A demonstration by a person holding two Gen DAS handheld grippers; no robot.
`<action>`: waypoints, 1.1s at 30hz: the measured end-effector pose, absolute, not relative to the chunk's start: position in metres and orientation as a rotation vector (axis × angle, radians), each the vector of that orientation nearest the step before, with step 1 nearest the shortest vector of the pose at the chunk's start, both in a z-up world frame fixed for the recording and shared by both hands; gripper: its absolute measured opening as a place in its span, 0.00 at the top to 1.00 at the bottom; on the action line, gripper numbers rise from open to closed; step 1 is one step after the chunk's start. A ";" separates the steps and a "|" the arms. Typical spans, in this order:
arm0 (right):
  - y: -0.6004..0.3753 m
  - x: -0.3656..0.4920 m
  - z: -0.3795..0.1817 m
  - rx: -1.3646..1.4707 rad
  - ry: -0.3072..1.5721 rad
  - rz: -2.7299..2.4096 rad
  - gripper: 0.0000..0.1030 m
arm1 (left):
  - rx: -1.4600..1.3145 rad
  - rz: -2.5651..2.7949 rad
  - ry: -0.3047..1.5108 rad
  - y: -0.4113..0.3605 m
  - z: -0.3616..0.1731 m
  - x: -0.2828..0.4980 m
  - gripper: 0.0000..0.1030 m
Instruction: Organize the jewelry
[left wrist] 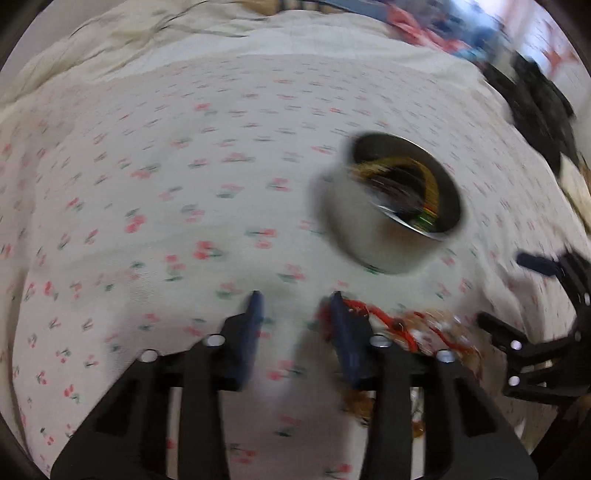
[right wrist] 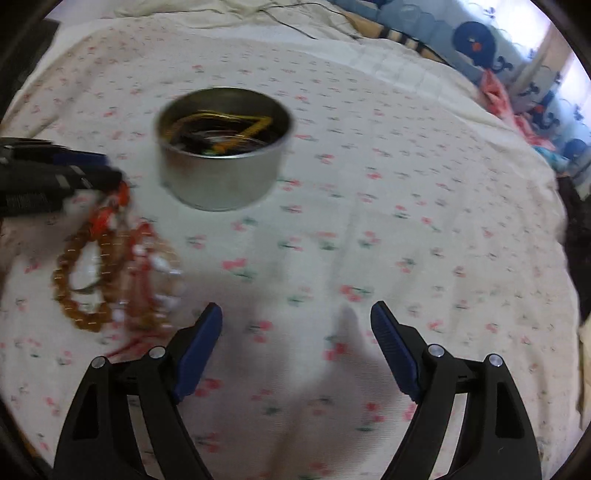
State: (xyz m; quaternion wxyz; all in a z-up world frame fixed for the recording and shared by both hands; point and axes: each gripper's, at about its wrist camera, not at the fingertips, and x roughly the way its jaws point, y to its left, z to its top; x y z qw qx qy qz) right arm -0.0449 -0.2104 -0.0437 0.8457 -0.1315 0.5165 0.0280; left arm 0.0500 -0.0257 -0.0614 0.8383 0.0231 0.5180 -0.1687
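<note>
A round metal tin (right wrist: 221,147) sits on the floral bedsheet and holds several pieces of jewelry; it also shows in the left wrist view (left wrist: 395,206). A bunch of amber bead bracelets (right wrist: 85,280) with red cord and white beads lies left of the tin, and is blurred in the left wrist view (left wrist: 406,328). My left gripper (left wrist: 295,295) is open just above the sheet, its right finger against the red cord; it shows at the left edge of the right wrist view (right wrist: 107,171). My right gripper (right wrist: 295,314) is wide open and empty above the sheet.
The bed is covered by a white sheet with small red flowers (right wrist: 406,221). Dark clothing (left wrist: 535,107) lies at the far right edge. Blue patterned bedding and pink cloth (right wrist: 498,92) lie beyond the sheet. A thin cable (right wrist: 295,26) runs across the far side.
</note>
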 end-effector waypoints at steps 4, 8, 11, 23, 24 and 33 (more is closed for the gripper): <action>-0.222 -0.047 -0.031 -0.073 1.065 0.177 0.22 | -0.066 -0.329 1.109 -0.003 -0.061 0.058 0.67; -0.199 -0.050 -0.035 -0.141 1.070 0.222 0.18 | -0.064 -0.291 1.082 0.002 -0.058 0.056 0.67; -0.195 -0.050 -0.044 -0.265 1.085 0.144 0.18 | -0.069 -0.245 1.081 0.008 -0.057 0.057 0.66; -0.197 -0.053 -0.040 -0.197 1.103 0.260 0.18 | -0.076 -0.235 1.106 0.010 -0.060 0.061 0.40; -0.197 -0.052 -0.043 -0.244 1.108 0.225 0.18 | -0.071 -0.235 1.108 0.009 -0.060 0.061 0.39; -0.240 -0.046 -0.033 -0.185 1.078 0.084 0.17 | -0.061 -0.228 1.115 0.007 -0.063 0.061 0.31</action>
